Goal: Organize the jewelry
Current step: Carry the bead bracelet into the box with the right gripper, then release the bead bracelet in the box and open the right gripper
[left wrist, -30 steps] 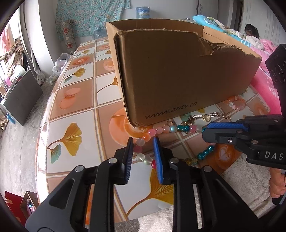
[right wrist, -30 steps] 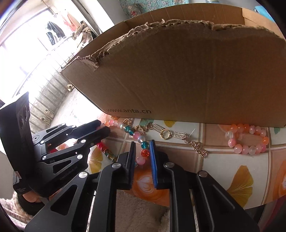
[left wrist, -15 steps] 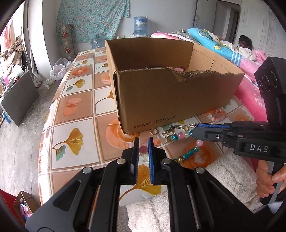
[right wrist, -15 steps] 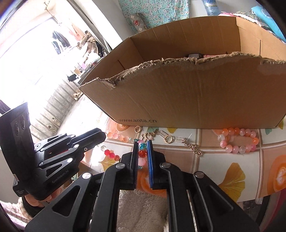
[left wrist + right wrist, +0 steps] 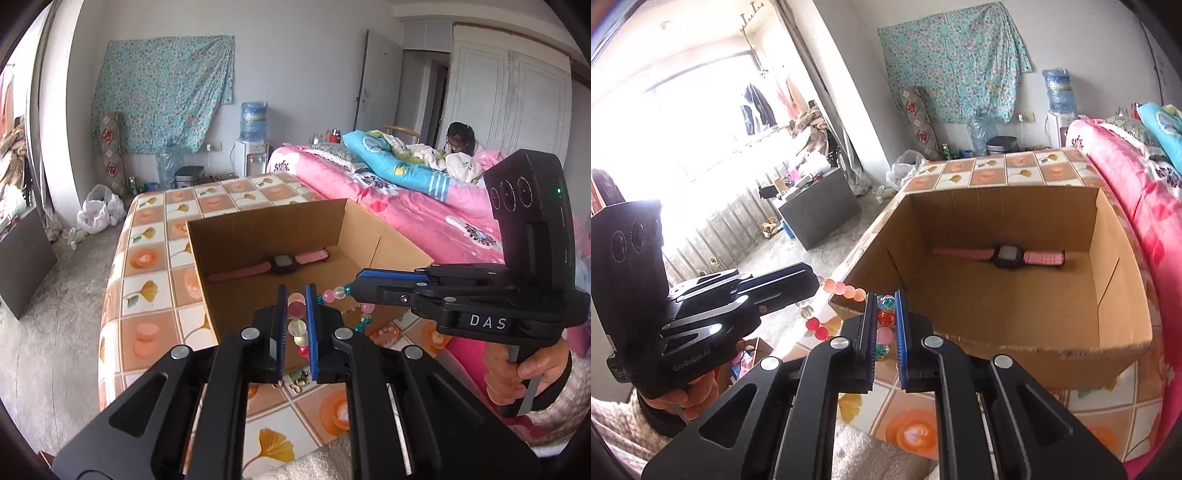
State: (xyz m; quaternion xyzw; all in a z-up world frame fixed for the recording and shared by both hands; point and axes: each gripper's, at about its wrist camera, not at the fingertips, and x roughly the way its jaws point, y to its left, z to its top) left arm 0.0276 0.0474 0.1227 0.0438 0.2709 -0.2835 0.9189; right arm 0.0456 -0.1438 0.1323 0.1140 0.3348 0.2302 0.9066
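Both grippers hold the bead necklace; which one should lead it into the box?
Right, probably. The right gripper already sits at the cardboard box rim; the left gripper, also clamping the bead necklace, sits farther outside it.

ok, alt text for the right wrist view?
The right tongs pinch a bead necklace at the near edge of an open cardboard box; the left tongs grip its other end. A pink watch lies inside.

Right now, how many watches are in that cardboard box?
1: a pink-strapped watch lies flat on the floor of the cardboard box, near its far wall. The near corner is hidden.
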